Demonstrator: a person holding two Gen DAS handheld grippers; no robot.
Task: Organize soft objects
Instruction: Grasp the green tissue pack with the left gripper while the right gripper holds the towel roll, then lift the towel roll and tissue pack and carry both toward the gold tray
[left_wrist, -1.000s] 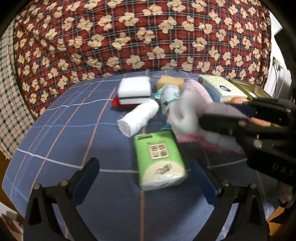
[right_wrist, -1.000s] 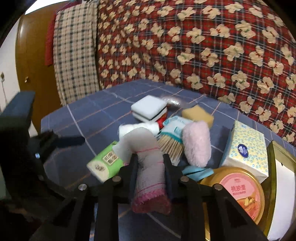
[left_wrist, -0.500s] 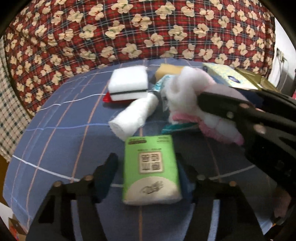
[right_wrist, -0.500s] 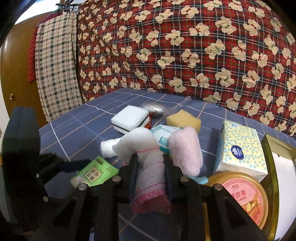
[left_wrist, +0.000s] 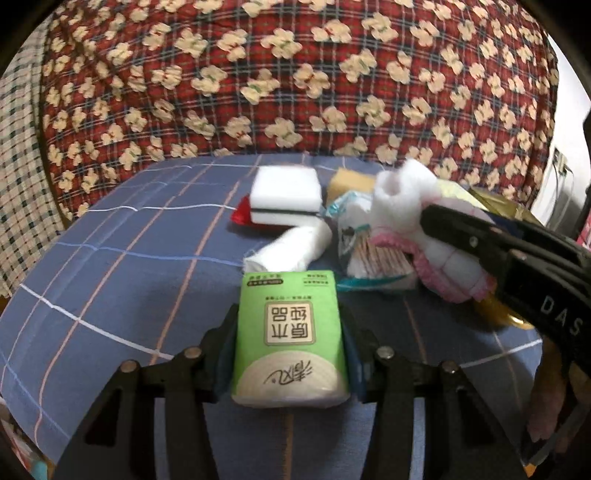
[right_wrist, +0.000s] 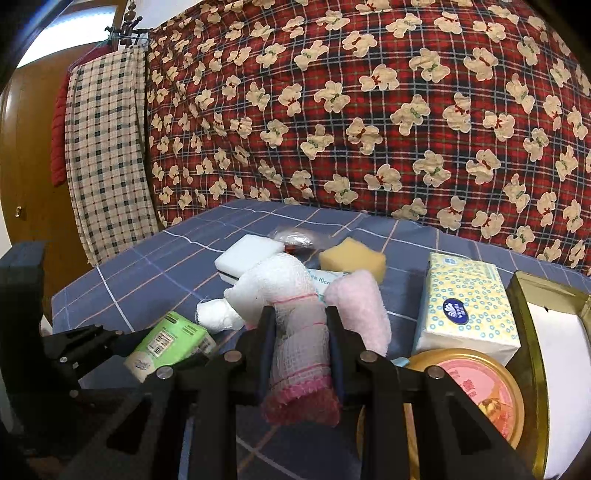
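A green tissue pack (left_wrist: 290, 332) lies on the blue checked sheet (left_wrist: 129, 288), and my left gripper (left_wrist: 290, 321) is shut on it, one pad pressing each long side. The pack also shows in the right wrist view (right_wrist: 170, 341), with the left gripper's fingers (right_wrist: 92, 338) around it. My right gripper (right_wrist: 299, 317) is shut on a rolled white cloth with pink edging (right_wrist: 291, 288), held above the pile. In the left wrist view the cloth (left_wrist: 402, 199) sticks out of the right gripper's black finger (left_wrist: 461, 236).
On the sheet lie a white sponge block (left_wrist: 284, 188), a white gauze roll (left_wrist: 291, 247), a swab packet (left_wrist: 369, 254), a yellow sponge (right_wrist: 352, 258) and a pink towel roll (right_wrist: 360, 306). A tissue box (right_wrist: 465, 306), round tin (right_wrist: 476, 391) and gold box (right_wrist: 532, 306) stand right. A red quilt (right_wrist: 369, 110) rises behind.
My left gripper went from wide open to closed around the green tissue pack, moving in over it. The right gripper kept its hold on the cloth and tilted a little.
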